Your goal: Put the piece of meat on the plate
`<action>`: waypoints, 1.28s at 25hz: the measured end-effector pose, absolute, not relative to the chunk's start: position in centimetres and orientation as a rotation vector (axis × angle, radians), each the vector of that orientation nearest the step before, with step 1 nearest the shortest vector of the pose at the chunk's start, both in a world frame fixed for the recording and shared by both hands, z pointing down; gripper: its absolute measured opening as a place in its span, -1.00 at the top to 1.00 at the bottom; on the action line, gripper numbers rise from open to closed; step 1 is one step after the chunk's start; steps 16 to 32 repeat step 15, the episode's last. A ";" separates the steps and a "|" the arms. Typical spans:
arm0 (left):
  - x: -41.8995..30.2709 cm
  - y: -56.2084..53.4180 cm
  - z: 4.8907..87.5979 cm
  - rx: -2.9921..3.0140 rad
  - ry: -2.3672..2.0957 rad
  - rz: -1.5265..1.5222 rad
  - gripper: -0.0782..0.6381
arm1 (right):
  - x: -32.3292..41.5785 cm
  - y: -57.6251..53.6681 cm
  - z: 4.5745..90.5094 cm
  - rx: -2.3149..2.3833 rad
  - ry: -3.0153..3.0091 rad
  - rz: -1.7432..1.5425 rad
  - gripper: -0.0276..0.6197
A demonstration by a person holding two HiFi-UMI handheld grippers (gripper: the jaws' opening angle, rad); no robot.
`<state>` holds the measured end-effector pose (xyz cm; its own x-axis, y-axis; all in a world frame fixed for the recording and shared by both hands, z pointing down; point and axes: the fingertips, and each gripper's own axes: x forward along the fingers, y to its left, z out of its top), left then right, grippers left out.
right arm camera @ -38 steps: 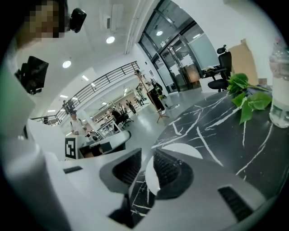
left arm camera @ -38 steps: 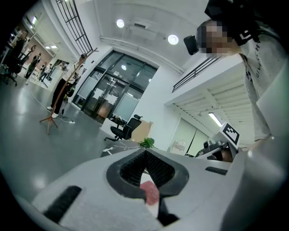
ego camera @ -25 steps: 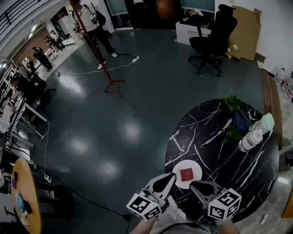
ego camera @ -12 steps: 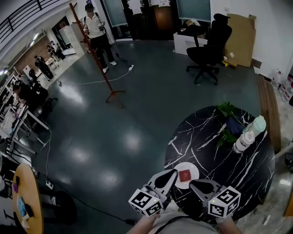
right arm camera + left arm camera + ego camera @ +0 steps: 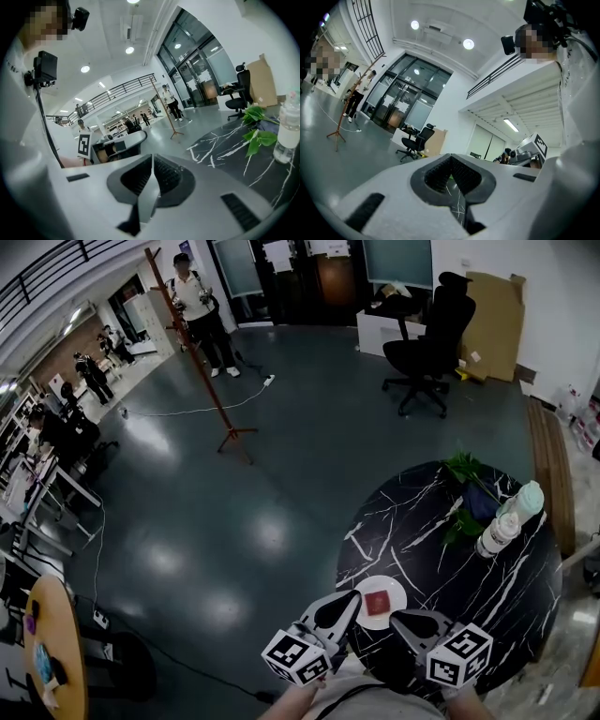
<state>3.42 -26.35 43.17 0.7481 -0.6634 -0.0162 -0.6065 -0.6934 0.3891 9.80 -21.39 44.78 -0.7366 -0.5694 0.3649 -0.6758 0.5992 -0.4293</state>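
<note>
- The piece of meat (image 5: 378, 602) is seen lying flat near the middle of the white plate (image 5: 397, 590), which is set near the 7 o'clock edge of the round black bench (image 5: 469, 568).
- The placing is judged to be done, and only a clean withdrawal is left.
- The left gripper (image 5: 354, 596) is held near the plate's 8 o'clock rim, its fingers pressed together with nothing between them.
- The fingers of the right gripper (image 5: 395, 618), at the plate's 5 o'clock, are being closed on nothing and have almost met.
- Both grippers should be drawn toward 6 o'clock and kept above the rim, so that the plate is not nudged off the near edge.
- The bottle (image 5: 497, 532) and the plant (image 5: 464, 470), at 2 o'clock, are well apart and need not be minded.
</note>
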 end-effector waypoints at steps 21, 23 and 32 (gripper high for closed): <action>2.3 -27.1 43.4 2.576 -1.024 -0.210 0.76 | 10.0 -21.7 45.4 1.031 -2.635 0.832 0.86; 2.3 -27.1 43.4 2.576 -1.024 -0.210 0.76 | 10.0 -21.7 45.4 1.031 -2.635 0.832 0.86; 2.3 -27.1 43.4 2.576 -1.024 -0.210 0.76 | 10.0 -21.7 45.4 1.031 -2.635 0.832 0.86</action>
